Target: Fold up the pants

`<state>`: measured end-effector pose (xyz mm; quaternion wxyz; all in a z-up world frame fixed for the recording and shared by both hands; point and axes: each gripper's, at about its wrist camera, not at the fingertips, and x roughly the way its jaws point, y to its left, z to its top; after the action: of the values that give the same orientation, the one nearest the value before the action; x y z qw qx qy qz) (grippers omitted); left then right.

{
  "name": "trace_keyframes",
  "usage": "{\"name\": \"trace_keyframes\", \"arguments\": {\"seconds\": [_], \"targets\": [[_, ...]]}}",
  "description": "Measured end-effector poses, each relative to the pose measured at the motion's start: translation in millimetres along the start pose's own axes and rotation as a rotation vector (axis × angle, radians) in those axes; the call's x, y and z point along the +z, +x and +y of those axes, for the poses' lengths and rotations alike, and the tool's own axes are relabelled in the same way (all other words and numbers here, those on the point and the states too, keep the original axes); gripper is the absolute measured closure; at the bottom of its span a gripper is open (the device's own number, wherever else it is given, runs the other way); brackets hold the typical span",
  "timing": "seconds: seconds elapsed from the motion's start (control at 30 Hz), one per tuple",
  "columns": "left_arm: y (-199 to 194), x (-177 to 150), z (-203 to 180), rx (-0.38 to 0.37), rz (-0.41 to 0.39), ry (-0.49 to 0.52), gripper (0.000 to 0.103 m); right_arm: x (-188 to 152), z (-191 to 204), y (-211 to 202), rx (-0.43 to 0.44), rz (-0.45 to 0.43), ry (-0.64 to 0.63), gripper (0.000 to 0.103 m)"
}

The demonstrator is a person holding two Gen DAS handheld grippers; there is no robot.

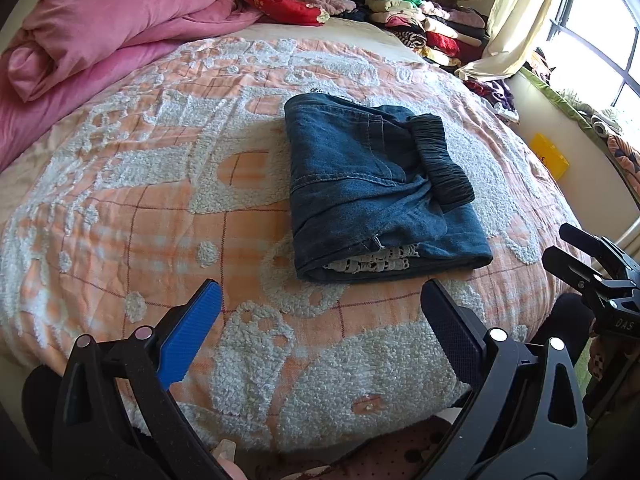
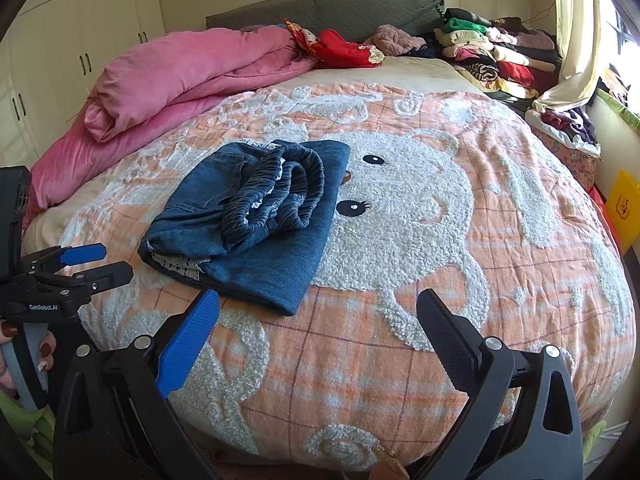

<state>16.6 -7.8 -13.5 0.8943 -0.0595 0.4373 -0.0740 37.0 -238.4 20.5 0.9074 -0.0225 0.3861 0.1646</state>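
The dark blue denim pants (image 1: 380, 192), folded into a compact rectangle with the black elastic waistband (image 1: 438, 162) lying on top, rest on the orange-and-white checked fleece bedspread (image 1: 160, 200) toward the near half of the bed. A strip of white lace (image 1: 372, 262) peeks out at the bundle's near edge. The left gripper (image 1: 320, 320) hovers just short of that edge, jaws spread wide and holding nothing. The right gripper (image 2: 318, 320) hangs beside the bundle's near corner, its jaws likewise spread and empty. Bare bedspread surrounds the pants on every side. A rolled pink quilt (image 2: 180, 76) lines the far left edge, and stacked folded clothes (image 2: 492, 52) crowd the far right corner by the cream curtain (image 2: 572, 40).
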Motion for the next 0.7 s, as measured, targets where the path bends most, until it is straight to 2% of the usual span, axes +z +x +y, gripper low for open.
{"name": "trace_keyframes", "arguments": {"seconds": [0.7], "targets": [[-3.3, 0.8, 3.4, 0.009, 0.0, -0.004, 0.01, 1.5, 0.6, -5.2, -0.012, -0.005, 0.006, 0.005]]}}
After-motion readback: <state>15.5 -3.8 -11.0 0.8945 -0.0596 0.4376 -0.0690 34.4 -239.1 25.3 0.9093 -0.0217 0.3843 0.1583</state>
